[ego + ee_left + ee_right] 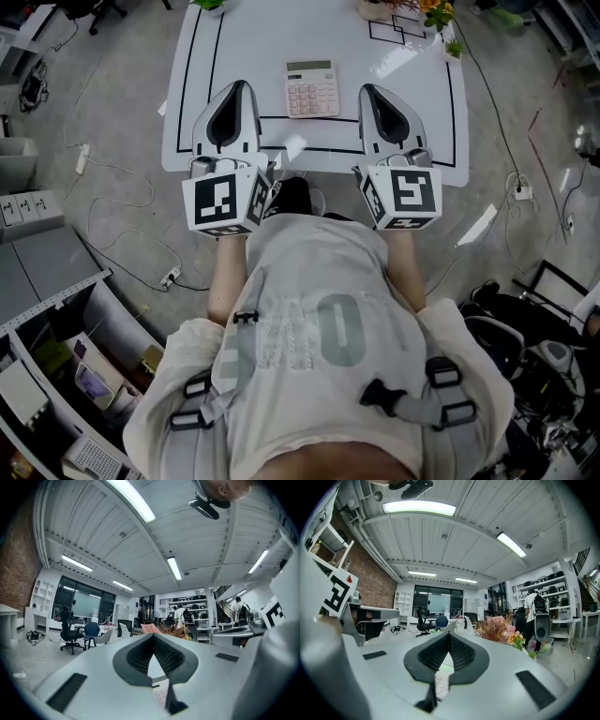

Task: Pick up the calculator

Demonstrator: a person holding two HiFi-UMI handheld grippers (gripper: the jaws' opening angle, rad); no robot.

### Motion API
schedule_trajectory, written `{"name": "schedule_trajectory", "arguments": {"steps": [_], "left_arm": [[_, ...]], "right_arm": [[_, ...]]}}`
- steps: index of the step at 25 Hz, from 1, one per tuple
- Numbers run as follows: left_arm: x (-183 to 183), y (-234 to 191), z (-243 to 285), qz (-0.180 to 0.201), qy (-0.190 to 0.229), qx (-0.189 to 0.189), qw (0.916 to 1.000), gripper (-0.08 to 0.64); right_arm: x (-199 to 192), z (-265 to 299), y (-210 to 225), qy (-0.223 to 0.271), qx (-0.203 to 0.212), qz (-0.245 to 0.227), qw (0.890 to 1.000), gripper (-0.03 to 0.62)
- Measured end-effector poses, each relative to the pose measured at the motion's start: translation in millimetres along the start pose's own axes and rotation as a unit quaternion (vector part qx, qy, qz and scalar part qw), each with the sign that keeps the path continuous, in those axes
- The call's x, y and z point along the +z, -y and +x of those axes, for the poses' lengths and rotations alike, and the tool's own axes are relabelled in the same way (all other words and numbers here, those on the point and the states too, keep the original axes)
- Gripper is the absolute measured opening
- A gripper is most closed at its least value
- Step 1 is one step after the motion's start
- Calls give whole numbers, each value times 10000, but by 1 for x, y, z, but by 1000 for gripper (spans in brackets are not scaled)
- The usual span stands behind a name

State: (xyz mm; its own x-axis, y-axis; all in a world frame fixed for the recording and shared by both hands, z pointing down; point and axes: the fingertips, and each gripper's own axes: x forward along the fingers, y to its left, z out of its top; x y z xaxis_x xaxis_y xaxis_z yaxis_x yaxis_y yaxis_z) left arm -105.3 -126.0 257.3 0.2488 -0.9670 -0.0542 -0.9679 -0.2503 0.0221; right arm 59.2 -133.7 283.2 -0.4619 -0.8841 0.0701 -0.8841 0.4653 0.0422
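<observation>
Fingers (136,657) of the left gripper (240,86) meet at their tips with nothing between them. In the head view it sits left of centre, over the near part of the white table (281,28). At upper centre the calculator (312,89) lies flat on the table, keys up, between the two grippers and apart from both. Right of it, the right gripper (368,90) also has its fingers closed tip to tip, empty.
</observation>
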Motion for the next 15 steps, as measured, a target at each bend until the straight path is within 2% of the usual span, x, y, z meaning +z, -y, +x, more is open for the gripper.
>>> {"name": "schedule_trajectory", "arguments": {"steps": [7,15], "left_arm": [[1,-5,15,-50,90,19,9999,21],[1,-1,23,106,61,-81,9999,23]], "right_arm": [[-1,12,8,-29,-48,-9,10000,5],[-7,18,10,-138,-37,-12,9999,5]]}}
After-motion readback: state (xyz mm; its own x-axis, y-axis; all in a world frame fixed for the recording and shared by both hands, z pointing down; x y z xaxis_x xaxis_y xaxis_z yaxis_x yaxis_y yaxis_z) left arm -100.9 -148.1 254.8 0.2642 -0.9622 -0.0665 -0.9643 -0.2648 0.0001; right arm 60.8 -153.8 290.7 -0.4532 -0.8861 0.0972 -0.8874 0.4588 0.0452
